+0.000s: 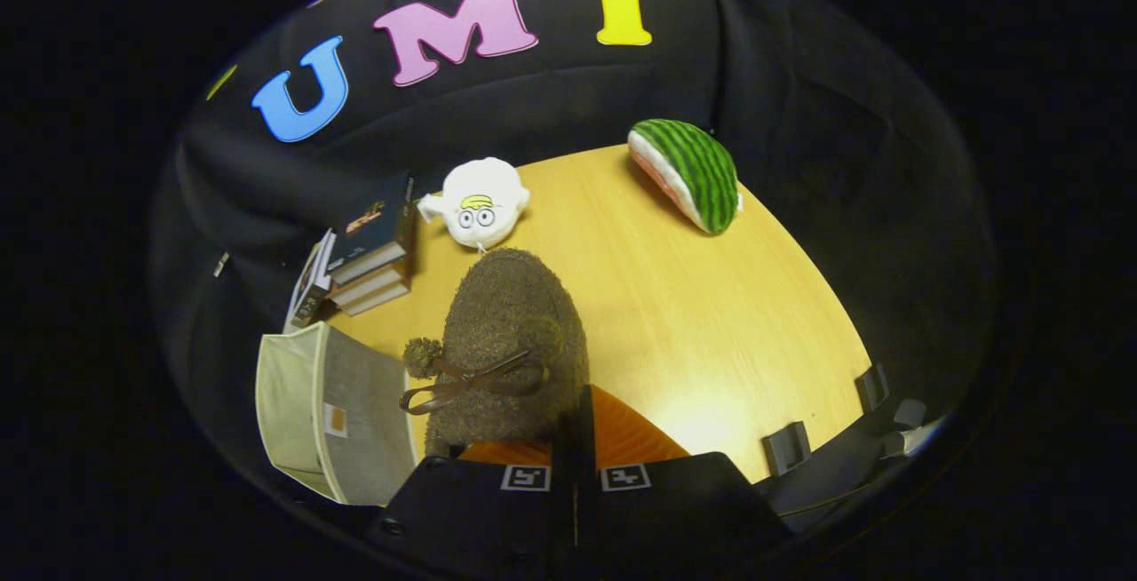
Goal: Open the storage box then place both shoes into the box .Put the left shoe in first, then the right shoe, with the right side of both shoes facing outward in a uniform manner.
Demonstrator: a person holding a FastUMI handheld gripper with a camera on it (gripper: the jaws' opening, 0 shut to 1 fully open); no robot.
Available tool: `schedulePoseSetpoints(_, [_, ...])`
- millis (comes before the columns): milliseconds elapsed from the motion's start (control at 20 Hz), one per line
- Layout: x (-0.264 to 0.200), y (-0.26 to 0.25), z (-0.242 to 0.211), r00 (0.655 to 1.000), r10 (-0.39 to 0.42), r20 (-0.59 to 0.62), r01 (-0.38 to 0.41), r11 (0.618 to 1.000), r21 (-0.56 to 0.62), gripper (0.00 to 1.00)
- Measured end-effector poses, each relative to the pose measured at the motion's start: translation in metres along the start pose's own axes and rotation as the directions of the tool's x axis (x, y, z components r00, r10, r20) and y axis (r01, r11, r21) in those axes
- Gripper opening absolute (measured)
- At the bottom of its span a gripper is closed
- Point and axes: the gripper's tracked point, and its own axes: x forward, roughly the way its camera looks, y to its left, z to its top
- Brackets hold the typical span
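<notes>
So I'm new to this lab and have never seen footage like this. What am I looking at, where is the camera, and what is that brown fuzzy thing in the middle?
No robot arm here: a person carries a hand-held gripper, a two-finger clamp, and the camera rides on it, looking forward along its fingers. That is why the picture is round and bent.

The brown fuzzy thing is a slipper with a ribbon bow. The fingers look closed together on its near edge, so it seems to be held and lifted above the wooden table.

Beside the slipper stands the fabric storage box it is meant to go into. Beyond it are a stack of books, a white plush toy and a watermelon-slice cushion.
</notes>
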Motion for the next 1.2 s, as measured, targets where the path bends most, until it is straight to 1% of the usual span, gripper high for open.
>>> schedulePoseSetpoints(150, [-0.012,0.061,0.007,0.998,0.069,0.000,-0.069,0.998,0.009,0.06])
schedulePoseSetpoints(350, [-0.023,0.139,0.001,0.989,0.147,-0.022,-0.147,0.989,-0.007,0.06])
schedulePoseSetpoints(450, [-0.029,0.172,-0.008,0.984,0.174,-0.040,-0.175,0.984,-0.023,0.06])
schedulePoseSetpoints(600, [-0.024,0.215,-0.030,0.978,0.198,-0.067,-0.202,0.978,-0.059,0.06])
schedulePoseSetpoints(700, [-0.017,0.233,-0.047,0.977,0.193,-0.093,-0.200,0.976,-0.082,0.06])
schedulePoseSetpoints(800, [-0.007,0.241,-0.060,0.980,0.171,-0.103,-0.182,0.978,-0.105,0.06])
schedulePoseSetpoints(1100, [0.018,0.233,-0.093,0.988,0.080,-0.135,-0.098,0.986,-0.137,0.08])
schedulePoseSetpoints(1150, [0.020,0.235,-0.096,0.987,0.085,-0.136,-0.104,0.985,-0.141,0.08])
schedulePoseSetpoints(1200, [0.020,0.239,-0.097,0.986,0.098,-0.133,-0.117,0.982,-0.145,0.11])
